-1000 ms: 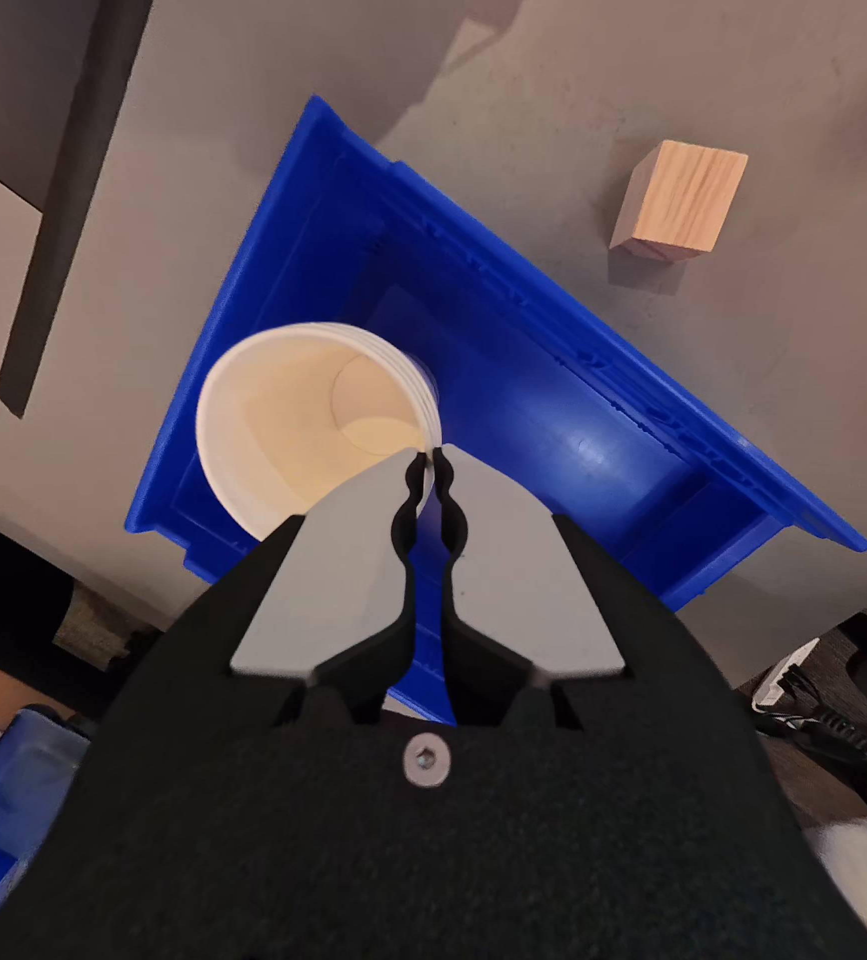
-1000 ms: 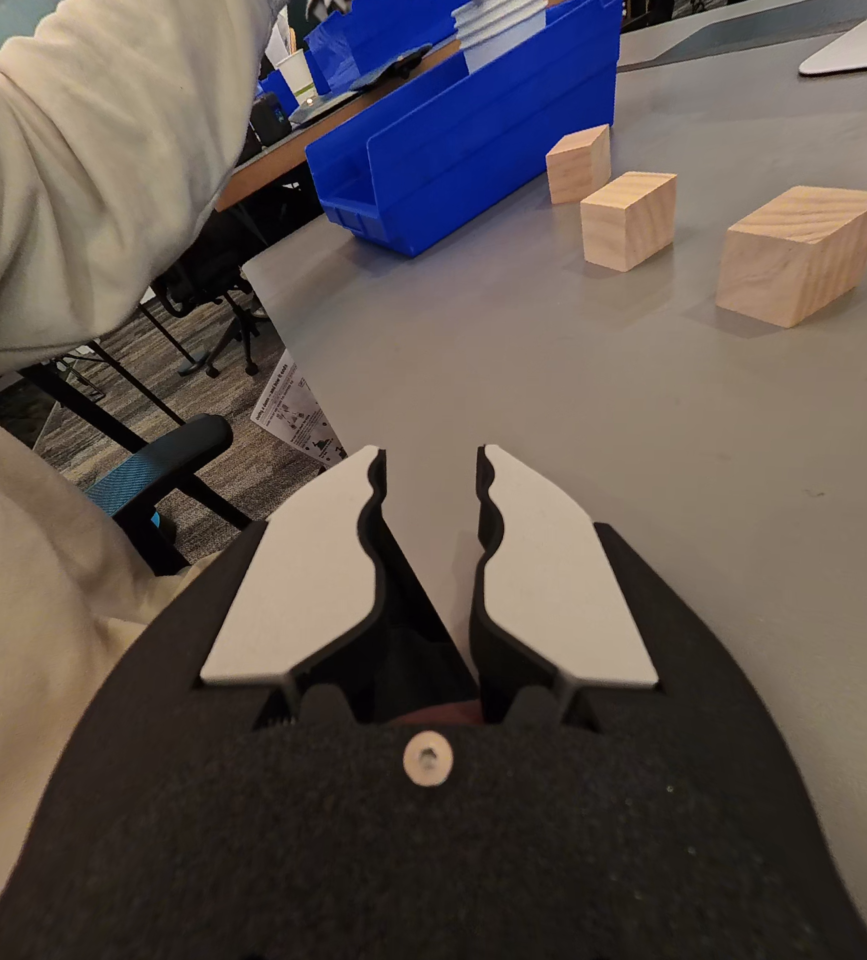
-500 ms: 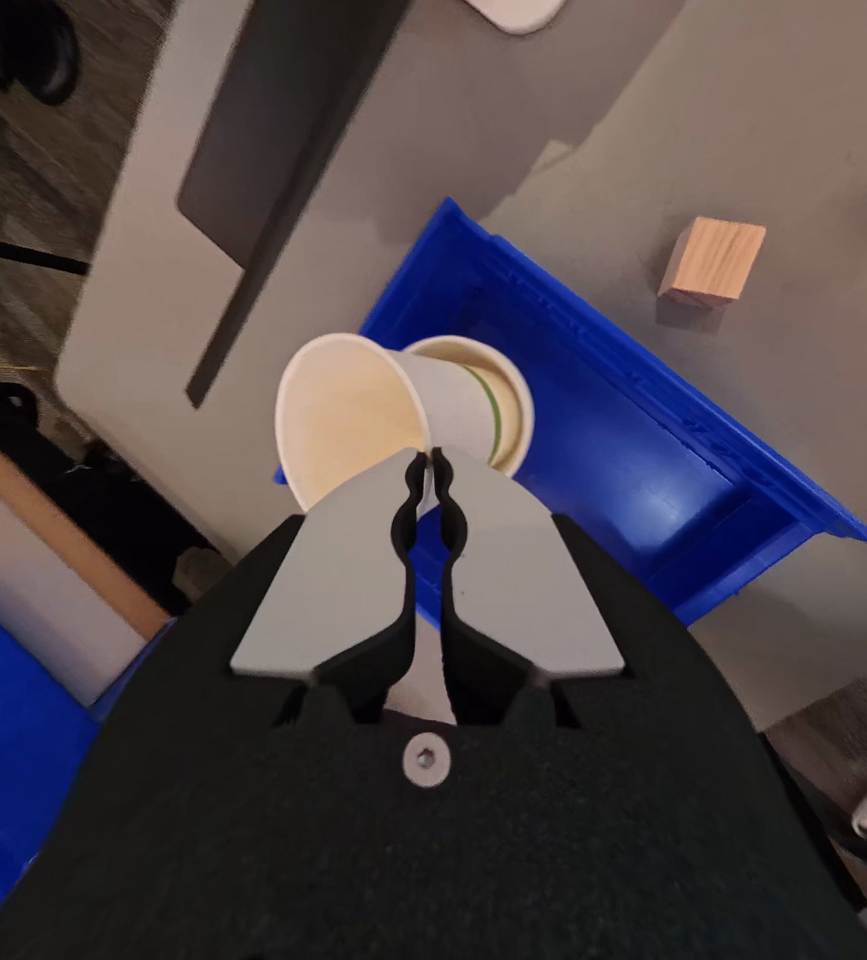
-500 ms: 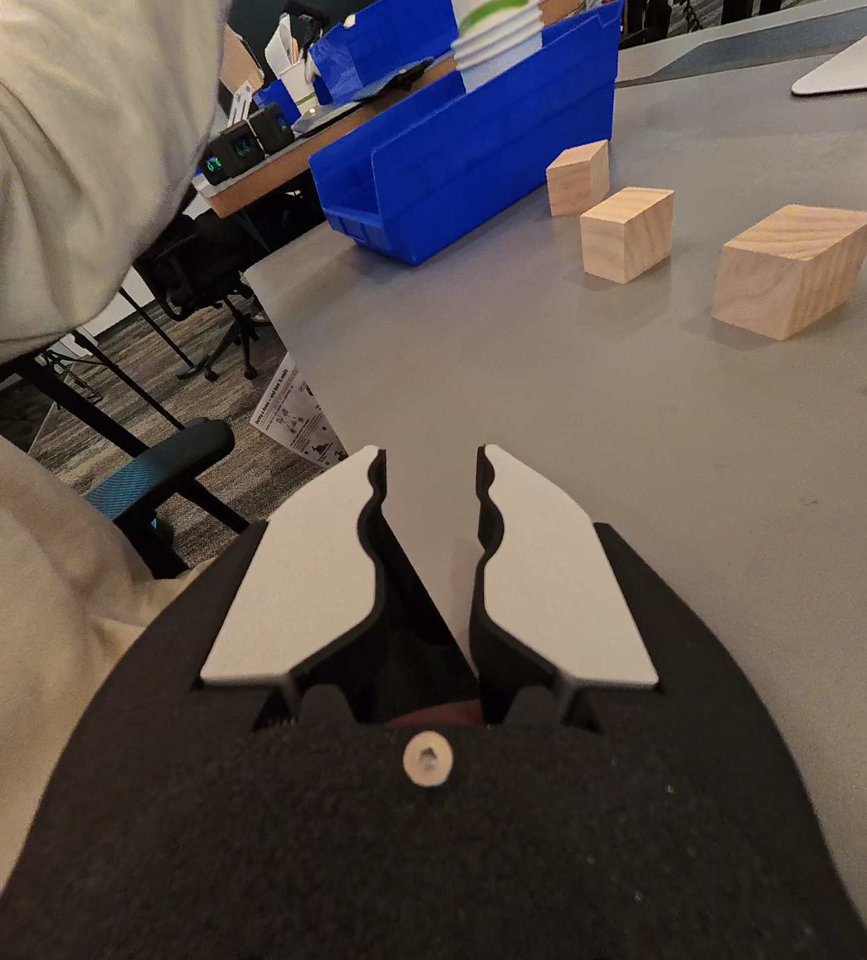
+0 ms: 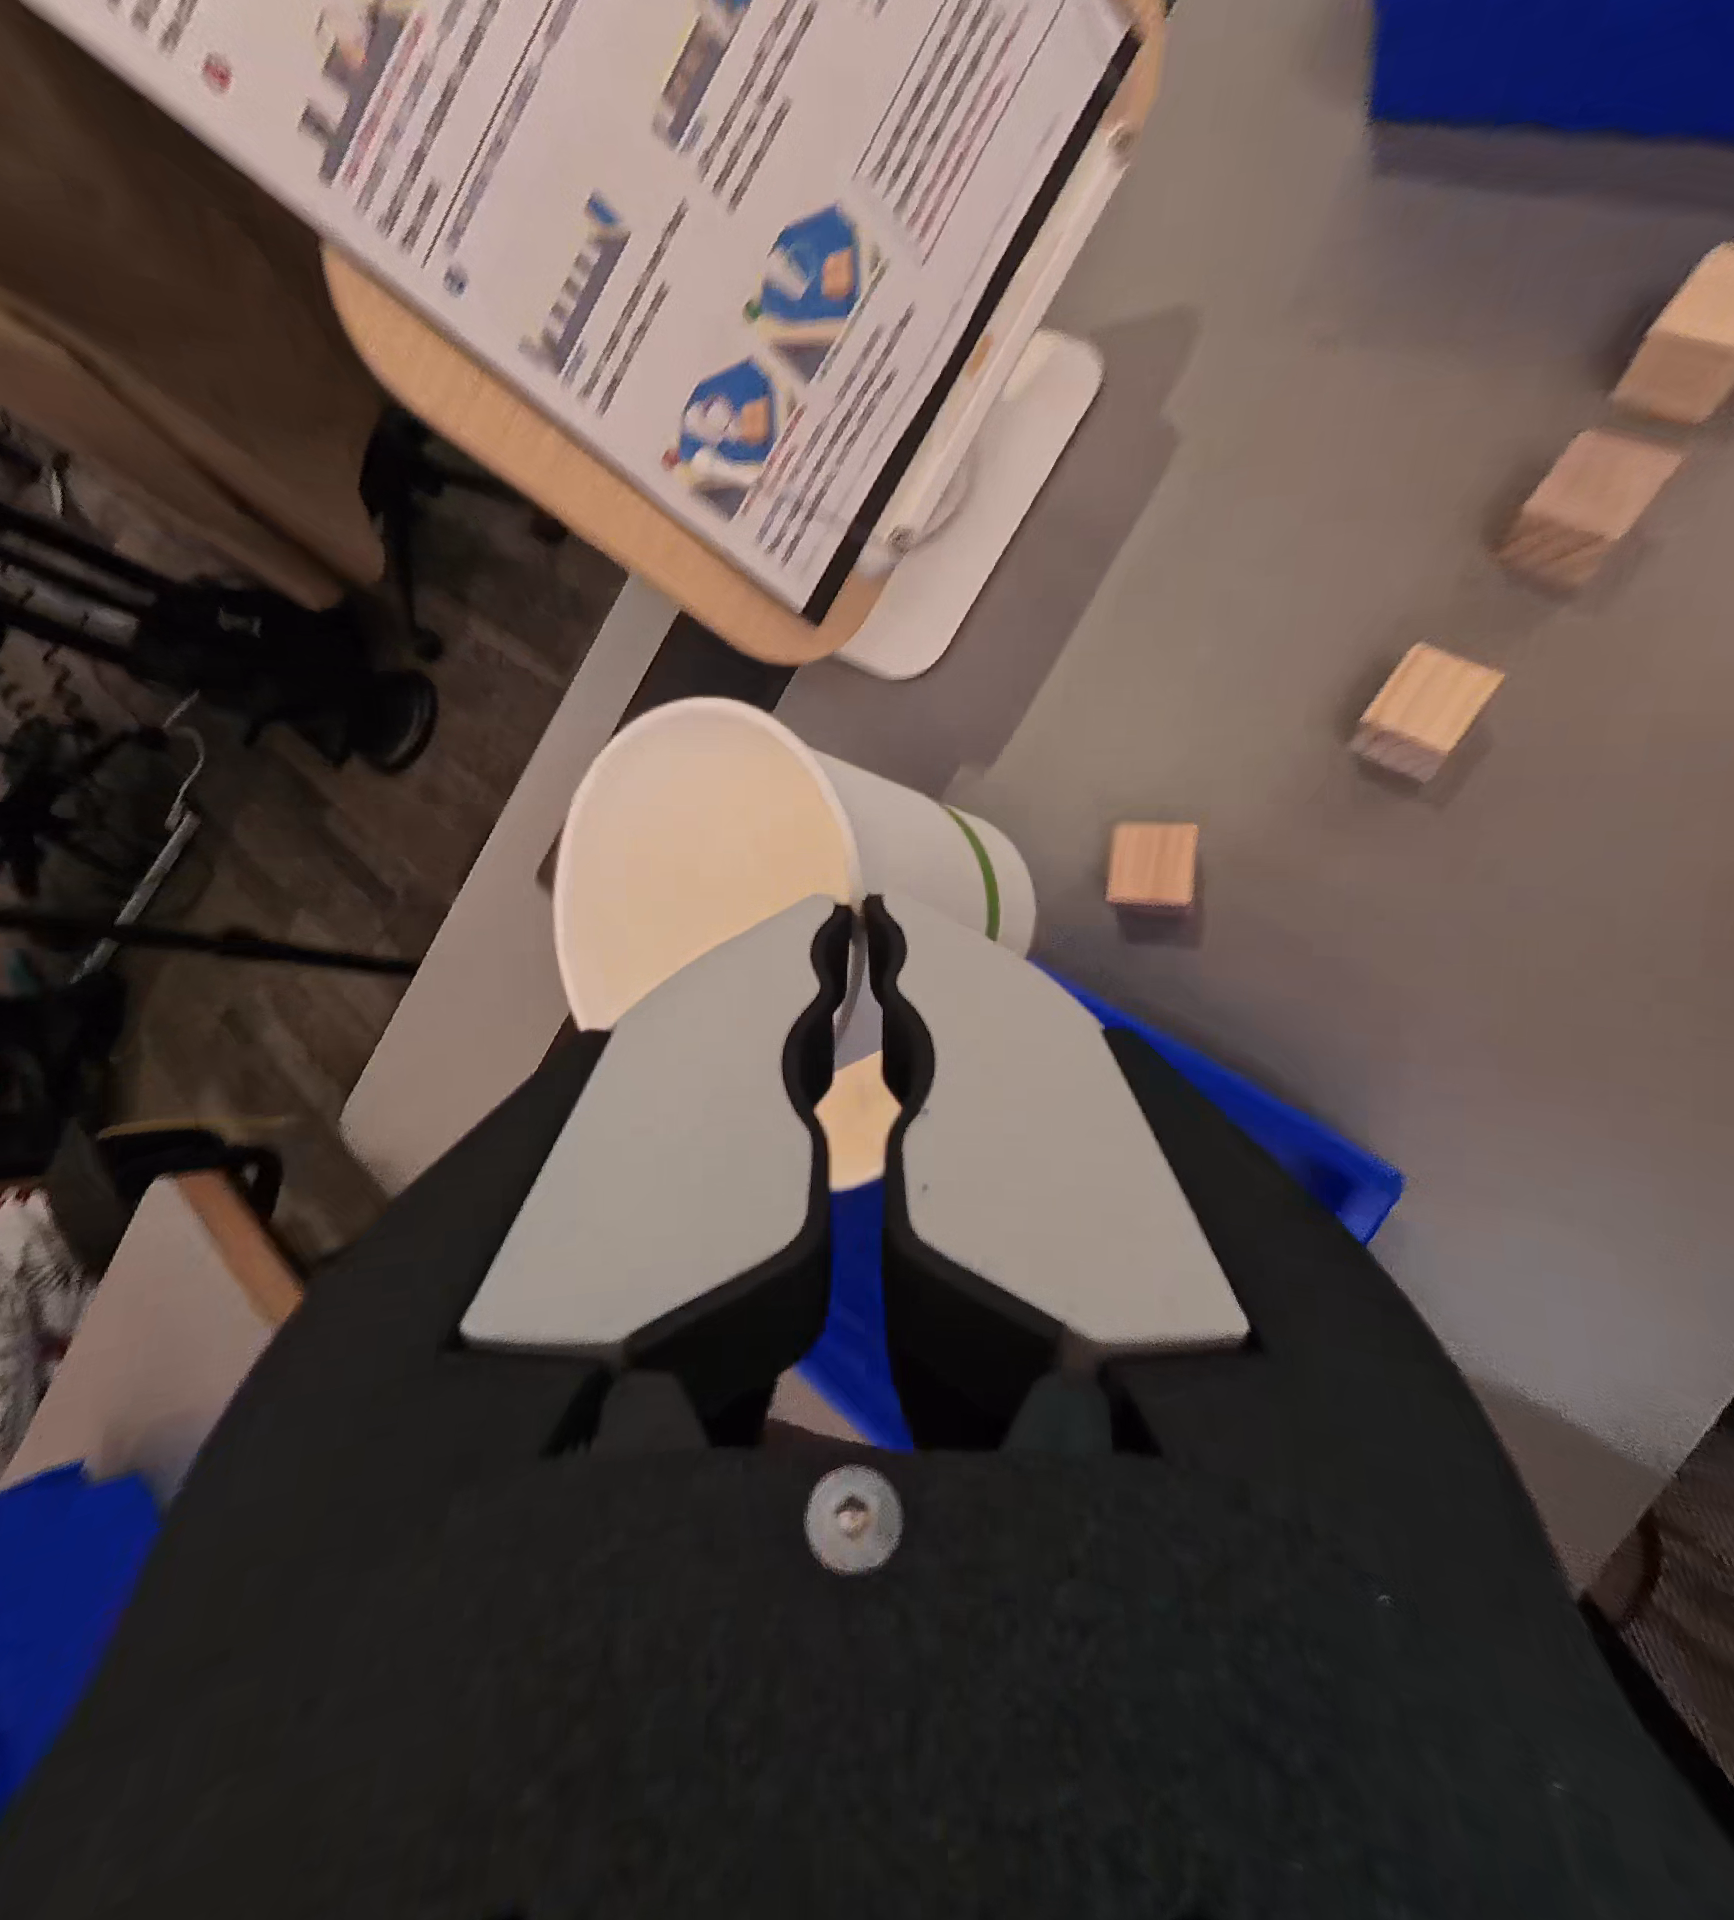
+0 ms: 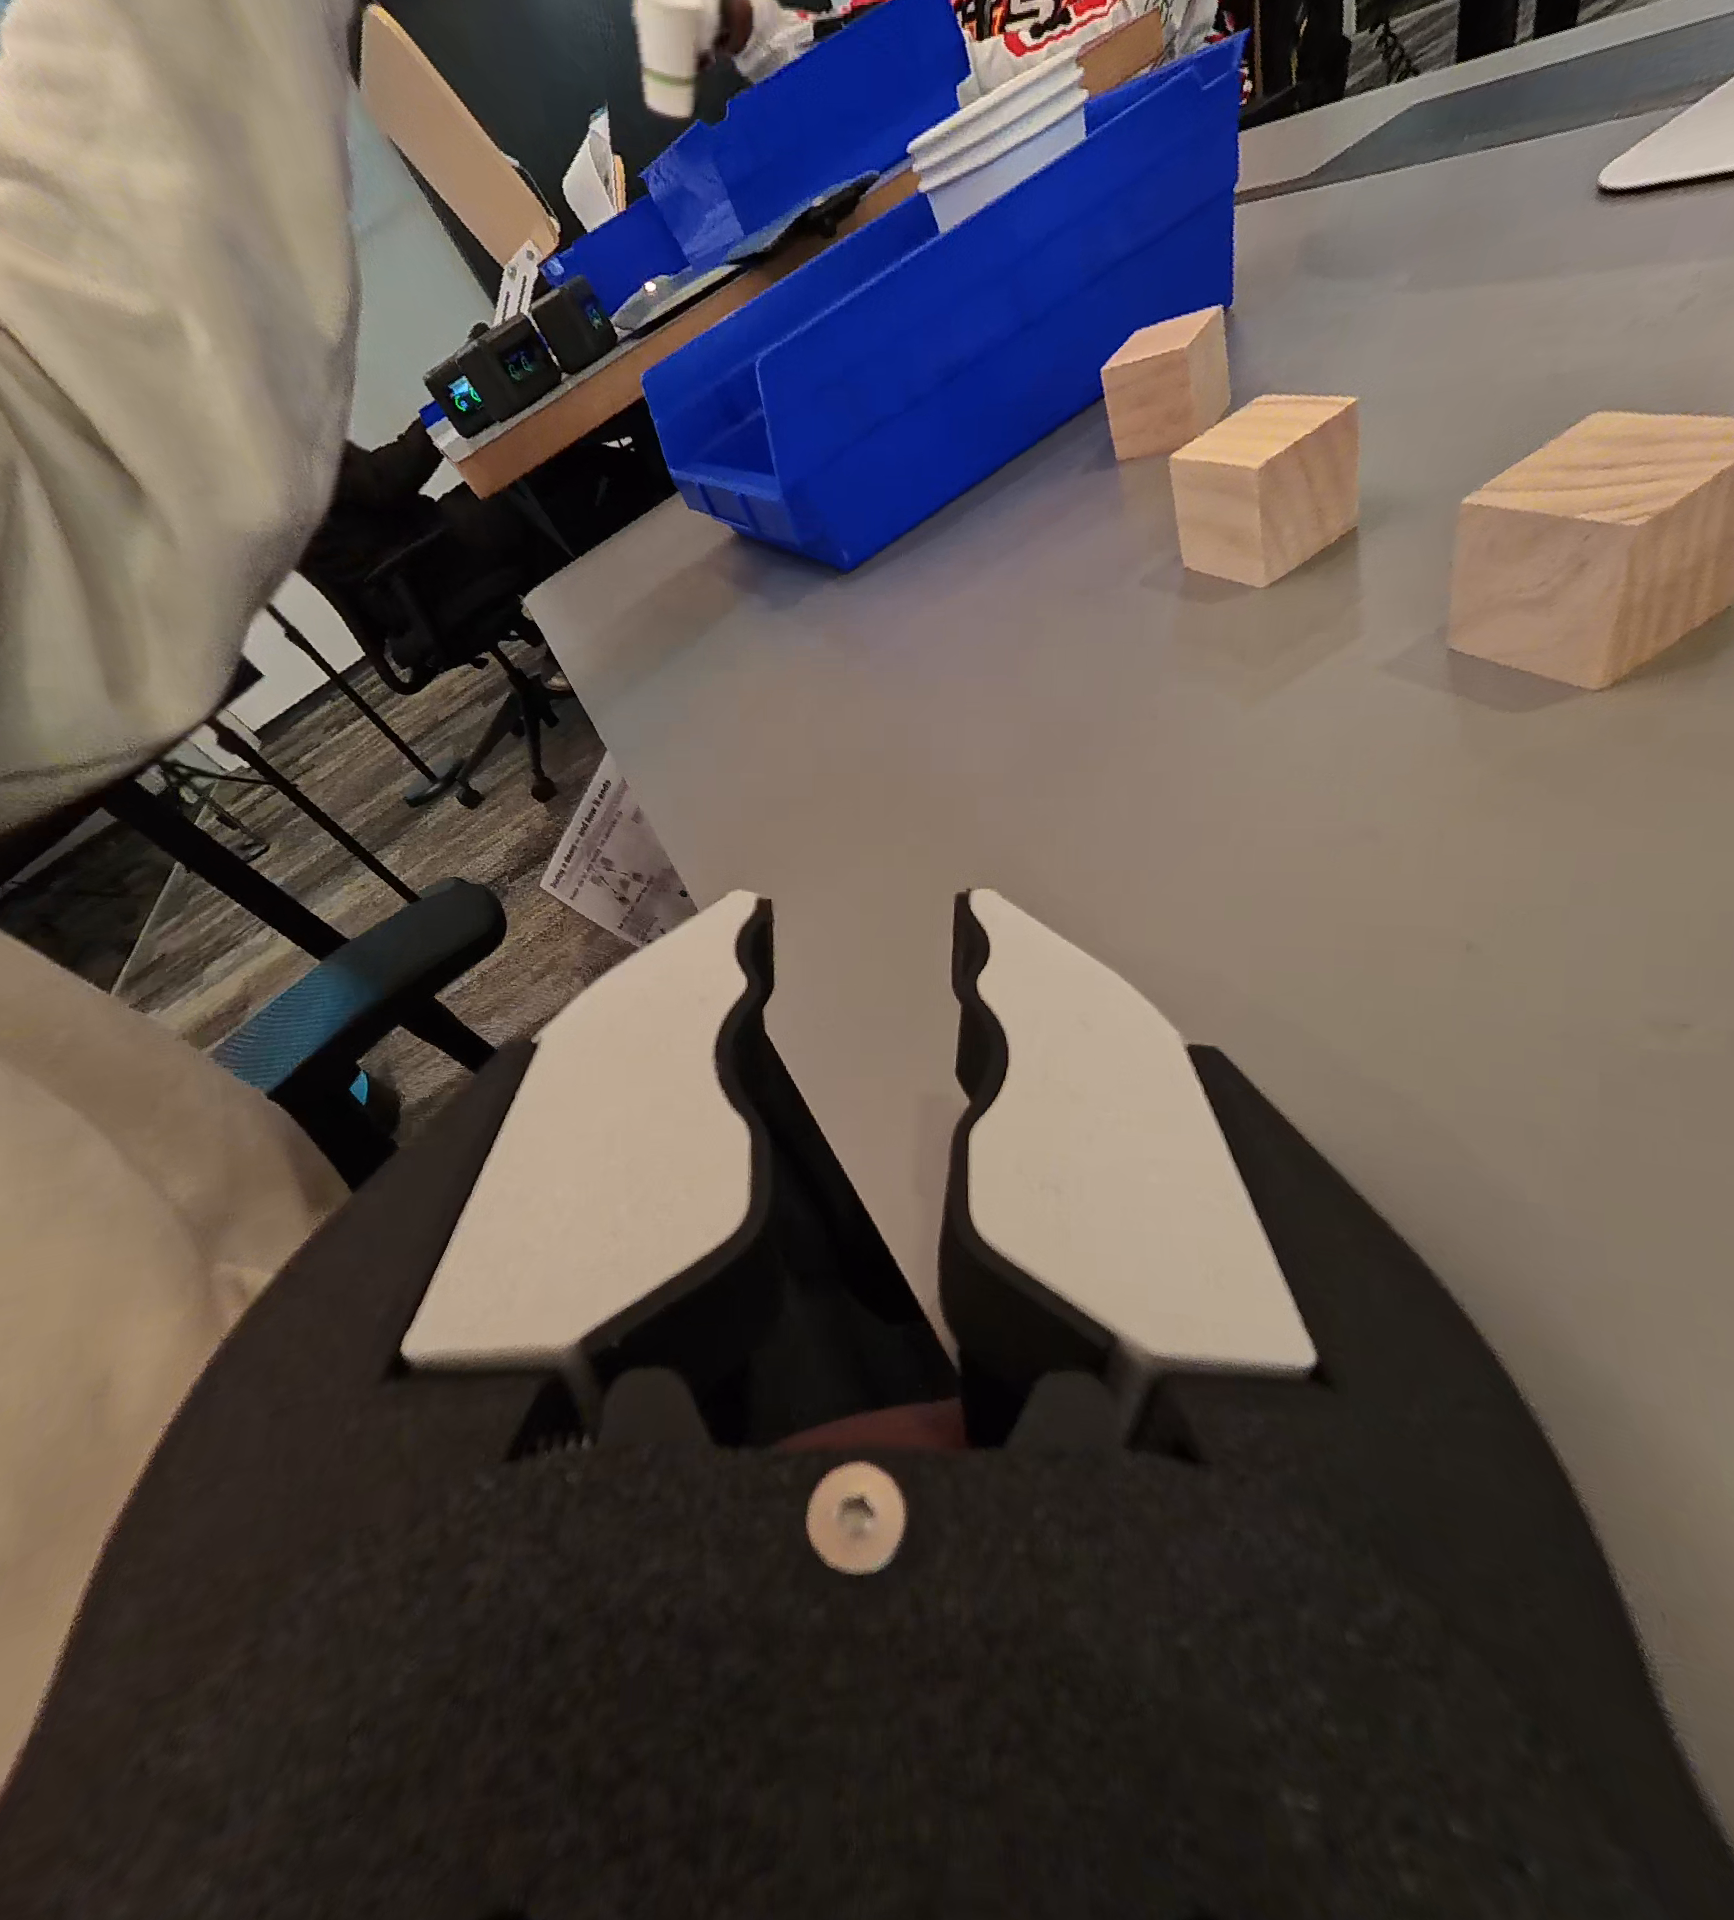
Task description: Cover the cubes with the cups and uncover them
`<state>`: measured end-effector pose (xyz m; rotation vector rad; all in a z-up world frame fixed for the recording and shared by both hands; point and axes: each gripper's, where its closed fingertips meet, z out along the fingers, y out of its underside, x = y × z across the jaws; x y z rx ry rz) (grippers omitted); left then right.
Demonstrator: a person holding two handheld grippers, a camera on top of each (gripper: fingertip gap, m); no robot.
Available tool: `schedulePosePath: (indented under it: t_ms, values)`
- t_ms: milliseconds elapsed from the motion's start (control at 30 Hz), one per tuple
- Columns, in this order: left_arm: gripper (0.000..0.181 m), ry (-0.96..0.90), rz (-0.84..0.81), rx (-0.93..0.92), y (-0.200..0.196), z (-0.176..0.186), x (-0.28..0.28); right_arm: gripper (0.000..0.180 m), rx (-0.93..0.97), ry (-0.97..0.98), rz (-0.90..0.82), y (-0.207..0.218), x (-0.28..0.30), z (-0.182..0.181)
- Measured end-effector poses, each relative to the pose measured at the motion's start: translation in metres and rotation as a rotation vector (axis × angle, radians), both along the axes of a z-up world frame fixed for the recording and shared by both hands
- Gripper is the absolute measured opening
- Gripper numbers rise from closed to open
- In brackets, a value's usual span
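Observation:
My left gripper (image 5: 858, 914) is shut on the rim of a white paper cup (image 5: 717, 852) with a green band, held high above the blue bin (image 5: 1258, 1132). The cup also shows at the top of the right wrist view (image 6: 669, 57). Several wooden cubes (image 5: 1152, 865) lie on the grey table; the right wrist view shows three of them (image 6: 1268, 488). A stack of white cups (image 6: 998, 156) stands in the blue bin (image 6: 946, 395). My right gripper (image 6: 858, 914) is open and empty, low over the table's near edge.
A tilted screen on a white stand (image 5: 977, 499) stands at the table's far side. A person's cream sleeve (image 6: 115, 416) fills the left of the right wrist view. A chair (image 6: 364, 997), a paper sheet (image 6: 624, 873) and a second desk with blue bins (image 6: 717, 208) lie beyond the edge.
My left gripper has lifted one cup out of the stack in the bin and risen well above the table, swinging toward the cubes. The right gripper has stayed open and almost still.

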<state>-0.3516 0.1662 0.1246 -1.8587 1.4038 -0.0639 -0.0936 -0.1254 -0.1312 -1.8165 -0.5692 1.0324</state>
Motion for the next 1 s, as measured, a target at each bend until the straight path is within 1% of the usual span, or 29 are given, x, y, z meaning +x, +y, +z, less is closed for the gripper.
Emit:
schedulePosePath:
  t_ms: [133,233,300,367,433,533,567,600,667,733,767,833,900,1000]
  values:
    - [0.003,-0.149,-0.13,0.005,-0.029,-0.008,0.046,0.034,-0.006,0.065,0.0,0.015,-0.01,0.018]
    - [0.003,-0.254,-0.226,-0.014,-0.053,-0.013,0.083,0.041,-0.043,0.173,0.025,0.037,-0.025,0.041]
    - [0.003,-0.313,-0.29,-0.029,-0.071,-0.015,0.106,0.047,-0.065,0.307,0.058,0.054,-0.036,0.065]
    - [0.003,-0.377,-0.352,-0.042,-0.09,-0.014,0.129,0.057,-0.083,0.488,0.101,0.072,-0.043,0.092]
    - [0.003,-0.425,-0.402,-0.042,-0.107,-0.012,0.148,0.068,-0.11,0.664,0.109,0.093,-0.044,0.113]
    - [0.003,-0.497,-0.481,-0.058,-0.134,-0.007,0.174,0.078,-0.138,0.89,0.106,0.119,-0.036,0.133]
    - [0.003,-0.512,-0.504,-0.064,-0.143,-0.008,0.182,0.083,-0.13,0.969,0.122,0.122,-0.031,0.14]
    - [0.003,-0.516,-0.517,-0.066,-0.15,-0.011,0.188,0.085,-0.113,1.033,0.144,0.121,-0.028,0.147]
    - [0.003,-0.512,-0.537,-0.07,-0.16,-0.02,0.201,0.091,-0.115,1.022,0.166,0.119,-0.035,0.148]
    - [0.003,-0.506,-0.552,-0.08,-0.17,-0.032,0.21,0.094,-0.105,1.066,0.177,0.115,-0.033,0.152]
    - [0.003,-0.506,-0.559,-0.081,-0.174,-0.038,0.213,0.099,-0.104,1.095,0.141,0.117,-0.026,0.152]
    - [0.003,-0.523,-0.586,-0.108,-0.185,-0.046,0.216,0.093,-0.114,1.093,0.121,0.121,-0.019,0.146]
    - [0.003,-0.536,-0.588,-0.122,-0.191,-0.054,0.217,0.083,-0.122,1.057,0.1,0.123,-0.015,0.138]
    - [0.003,-0.521,-0.574,-0.135,-0.197,-0.07,0.215,0.081,-0.125,1.003,0.071,0.126,-0.008,0.13]
